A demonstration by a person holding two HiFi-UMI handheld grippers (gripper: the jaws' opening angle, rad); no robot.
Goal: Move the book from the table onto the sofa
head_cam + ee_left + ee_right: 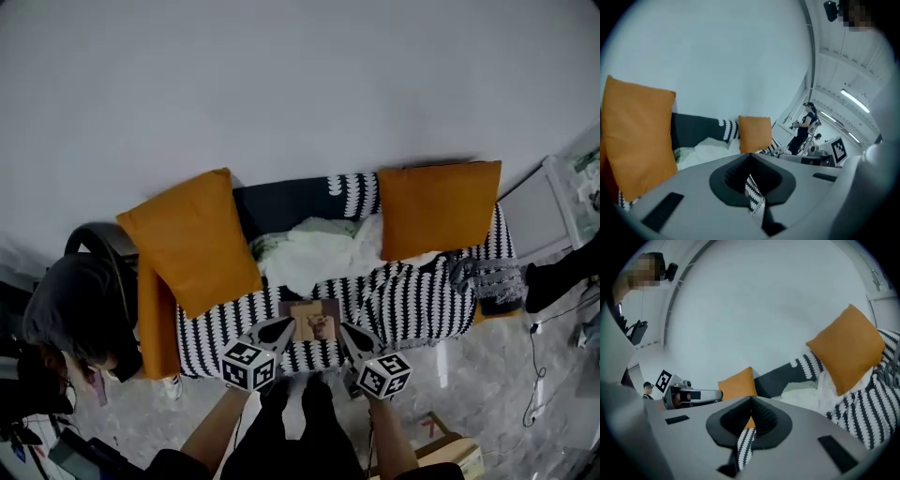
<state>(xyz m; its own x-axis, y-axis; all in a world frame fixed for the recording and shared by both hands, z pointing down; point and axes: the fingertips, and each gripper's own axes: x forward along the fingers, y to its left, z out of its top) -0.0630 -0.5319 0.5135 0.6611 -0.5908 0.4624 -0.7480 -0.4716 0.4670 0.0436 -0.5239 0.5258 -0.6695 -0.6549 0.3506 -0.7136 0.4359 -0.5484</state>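
The book (314, 322), small with a tan picture cover, lies flat on the front of the black-and-white sofa (412, 300) seat. My left gripper (284, 327) hangs just left of it and my right gripper (349, 331) just right of it, both pointing toward the sofa. In the left gripper view the left gripper (750, 157) has its jaws shut together with nothing in them. The right gripper (751, 400) looks the same in its own view, shut and empty. Whether a fingertip touches the book I cannot tell. No table is in view.
Two orange cushions (192, 239) (436, 206) lean on the sofa back, with a white-green cloth (314, 253) heaped between them. A grey cloth (487, 277) lies on the right arm. A cardboard box (450, 450) sits on the floor. A seated person (75, 309) is at left.
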